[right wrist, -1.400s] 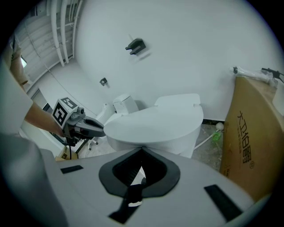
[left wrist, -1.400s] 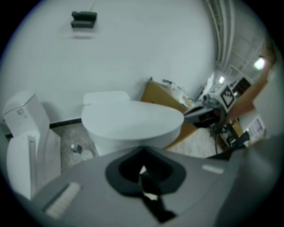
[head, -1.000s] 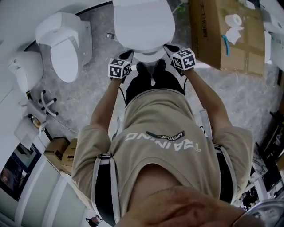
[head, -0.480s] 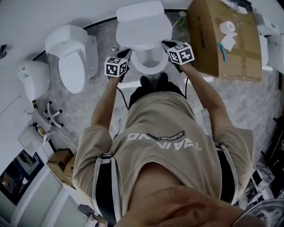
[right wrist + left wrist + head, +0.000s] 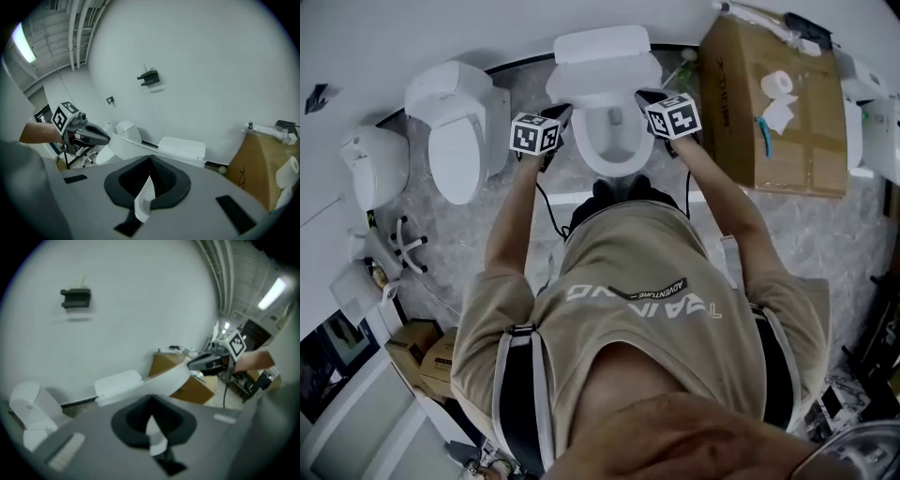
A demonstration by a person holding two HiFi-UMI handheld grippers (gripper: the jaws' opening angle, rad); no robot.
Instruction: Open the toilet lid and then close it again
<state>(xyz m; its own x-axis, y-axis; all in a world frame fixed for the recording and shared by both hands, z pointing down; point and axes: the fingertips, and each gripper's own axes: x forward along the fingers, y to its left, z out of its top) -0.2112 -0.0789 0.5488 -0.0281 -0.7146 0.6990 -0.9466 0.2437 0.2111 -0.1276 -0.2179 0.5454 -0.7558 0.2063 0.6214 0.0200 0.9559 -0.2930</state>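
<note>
Now, L gripper [image 5: 562,112], R gripper [image 5: 646,97] both clamping toilet lid [image 5: 605,82], shirt [image 5: 656,253] "TRAINING"

The left gripper [image 5: 151,425] has its jaws closed on a white edge, seemingly the rim of the toilet lid [image 5: 171,379], which slants up to the right gripper [image 5: 194,364]. Behind stand the cistern [image 5: 118,383] and a cardboard box [image 5: 164,365].

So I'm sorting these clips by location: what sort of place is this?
Likely a storeroom or test space for bathroom fittings, not a working bathroom: the toilet being handled, another toilet beside it and a third white fixture line one white wall, with a large cardboard box alongside.
</note>
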